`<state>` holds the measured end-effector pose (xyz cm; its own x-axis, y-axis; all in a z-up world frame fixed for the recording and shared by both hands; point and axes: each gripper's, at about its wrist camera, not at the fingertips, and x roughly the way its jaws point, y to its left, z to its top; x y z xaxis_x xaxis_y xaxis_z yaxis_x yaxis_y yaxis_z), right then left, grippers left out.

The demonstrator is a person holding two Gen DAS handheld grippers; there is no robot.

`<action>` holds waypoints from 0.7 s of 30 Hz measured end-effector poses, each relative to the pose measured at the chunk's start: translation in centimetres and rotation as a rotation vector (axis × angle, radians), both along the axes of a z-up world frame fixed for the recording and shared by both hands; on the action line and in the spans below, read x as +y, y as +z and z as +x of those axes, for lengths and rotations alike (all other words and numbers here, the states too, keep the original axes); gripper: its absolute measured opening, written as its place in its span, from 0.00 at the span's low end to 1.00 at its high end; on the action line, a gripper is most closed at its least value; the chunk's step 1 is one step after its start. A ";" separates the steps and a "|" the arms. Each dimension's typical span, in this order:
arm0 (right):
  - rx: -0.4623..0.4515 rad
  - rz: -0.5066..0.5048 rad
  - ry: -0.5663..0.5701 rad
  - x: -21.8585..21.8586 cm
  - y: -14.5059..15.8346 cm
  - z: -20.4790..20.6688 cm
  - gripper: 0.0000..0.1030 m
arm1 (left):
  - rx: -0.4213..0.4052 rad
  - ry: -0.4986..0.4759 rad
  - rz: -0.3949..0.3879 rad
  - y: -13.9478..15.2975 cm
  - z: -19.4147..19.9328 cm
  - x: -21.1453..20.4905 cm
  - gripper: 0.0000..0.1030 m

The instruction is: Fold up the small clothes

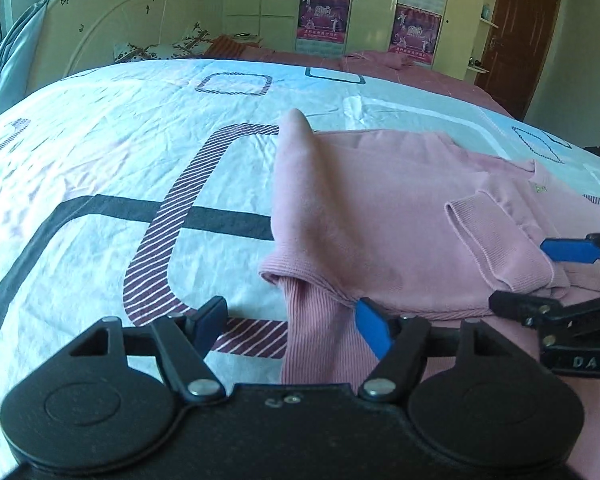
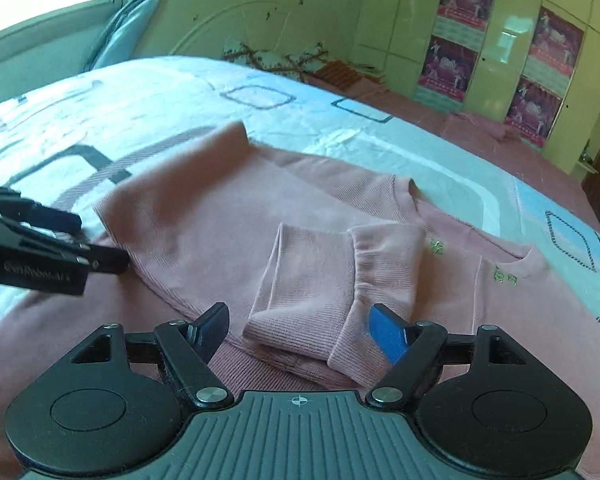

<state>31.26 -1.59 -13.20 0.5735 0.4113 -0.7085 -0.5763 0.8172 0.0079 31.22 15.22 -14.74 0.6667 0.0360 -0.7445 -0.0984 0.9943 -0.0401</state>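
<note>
A pink sweater [image 1: 380,208] lies partly folded on the bed, one side and a sleeve turned over its body. My left gripper [image 1: 292,322] is open at the sweater's near left corner, and a ribbed pink edge [image 1: 312,336] lies between its fingers without being pinched. In the right wrist view the right gripper [image 2: 300,330] is open over the folded sleeve cuff [image 2: 332,300], which lies between its spread fingers. The neckline [image 2: 512,256] with green embroidery points to the right. Each gripper shows in the other's view: the right gripper [image 1: 540,276] and the left gripper [image 2: 96,244].
The bed carries a white and light-blue sheet [image 1: 120,168] with dark and striped rectangles. A pink blanket [image 1: 380,60] and patterned pillows [image 1: 160,48] lie at the far end by the headboard [image 1: 120,16]. Wardrobes with posters [image 1: 324,8] and a brown door [image 1: 520,40] stand behind.
</note>
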 end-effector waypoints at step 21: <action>0.082 0.289 -0.533 -16.8 1.4 4.5 0.05 | -0.062 -0.113 0.157 -0.9 0.5 -3.7 0.65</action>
<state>35.75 -18.42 -11.84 0.7015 0.2651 -0.6616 -0.0769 0.9510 0.2996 31.77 11.53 -15.60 0.7172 0.0705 -0.6933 0.0121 0.9935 0.1135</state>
